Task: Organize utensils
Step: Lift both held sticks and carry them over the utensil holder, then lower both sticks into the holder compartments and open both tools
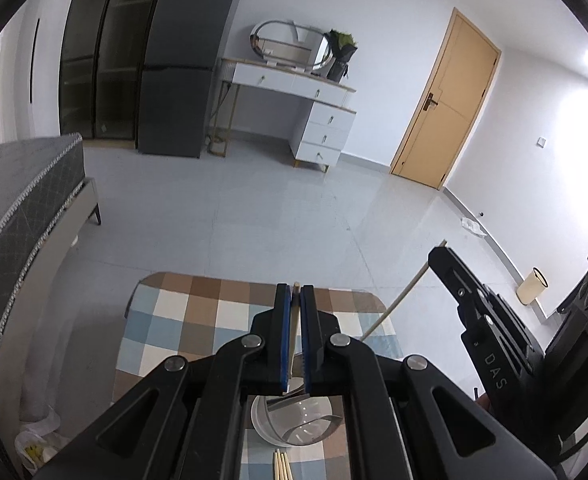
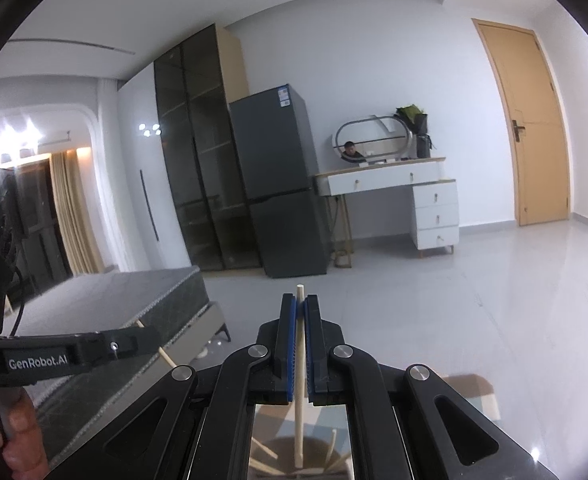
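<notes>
Below the left gripper (image 1: 294,294), in the left wrist view, lies a checked cloth (image 1: 182,320) of blue, brown and white squares, soft and flat, on a pale tiled floor (image 1: 254,208). The jaws are closed narrow on a thin wooden chopstick (image 1: 292,344), which passes between the blue pads. Under the gripper stands a clear round bowl (image 1: 294,424), glassy and curved, and just before it lie three more chopsticks (image 1: 281,465). To the right of the gripper comes the right gripper (image 1: 440,254), holding a long pale stick (image 1: 398,304) that slants over the cloth. Far beyond the cloth are a grey fridge (image 1: 182,80), a white dresser (image 1: 318,120) with an oval mirror (image 1: 290,44), and a wooden door (image 1: 446,104). Left of the cloth is a dark quilted bed (image 1: 22,184).

From the right wrist view, the right gripper (image 2: 300,304) is shut on a pale round chopstick (image 2: 300,380), standing almost upright between ribbed blue pads. Below it the cloth and some loose sticks (image 2: 330,452) show only in part. Left of this gripper appear the left gripper (image 2: 150,334), and a hand (image 2: 10,424) on its handle. Only this view shows the curtain (image 2: 70,208) and the tall glass cabinet (image 2: 198,160) fully.
</notes>
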`<state>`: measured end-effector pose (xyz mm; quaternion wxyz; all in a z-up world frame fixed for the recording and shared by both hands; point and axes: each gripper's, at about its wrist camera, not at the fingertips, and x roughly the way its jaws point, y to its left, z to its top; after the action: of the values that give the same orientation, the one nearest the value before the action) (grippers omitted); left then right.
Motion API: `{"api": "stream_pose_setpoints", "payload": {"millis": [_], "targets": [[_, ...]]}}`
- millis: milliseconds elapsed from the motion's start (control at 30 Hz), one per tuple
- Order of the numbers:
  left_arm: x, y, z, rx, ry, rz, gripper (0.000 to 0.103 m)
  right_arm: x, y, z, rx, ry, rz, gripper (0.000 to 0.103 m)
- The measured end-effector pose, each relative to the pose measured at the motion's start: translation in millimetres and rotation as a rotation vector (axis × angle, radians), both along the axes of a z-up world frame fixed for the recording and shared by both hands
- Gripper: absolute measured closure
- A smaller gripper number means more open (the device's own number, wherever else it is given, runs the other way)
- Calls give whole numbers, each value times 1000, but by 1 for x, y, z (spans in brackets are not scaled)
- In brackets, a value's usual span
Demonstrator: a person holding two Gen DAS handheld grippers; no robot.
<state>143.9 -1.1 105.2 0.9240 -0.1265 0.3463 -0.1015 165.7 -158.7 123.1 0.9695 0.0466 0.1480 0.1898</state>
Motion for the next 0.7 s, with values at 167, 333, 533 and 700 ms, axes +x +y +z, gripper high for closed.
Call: {"api": "stream_pose_setpoints", "payload": {"millis": [167, 333, 533, 700], "targets": [[8, 4, -19, -17, 42, 2, 103, 9, 3, -15, -10, 12, 17, 100], [12, 3, -23, -23, 63, 0, 103, 15, 5, -27, -30, 20, 23, 100], [15, -2, -27, -23, 79, -2, 103, 14, 6, -42, -43, 52, 33, 100], [18, -4, -36, -20, 107, -14, 103, 10, 7, -50, -64, 67, 47, 100]]}}
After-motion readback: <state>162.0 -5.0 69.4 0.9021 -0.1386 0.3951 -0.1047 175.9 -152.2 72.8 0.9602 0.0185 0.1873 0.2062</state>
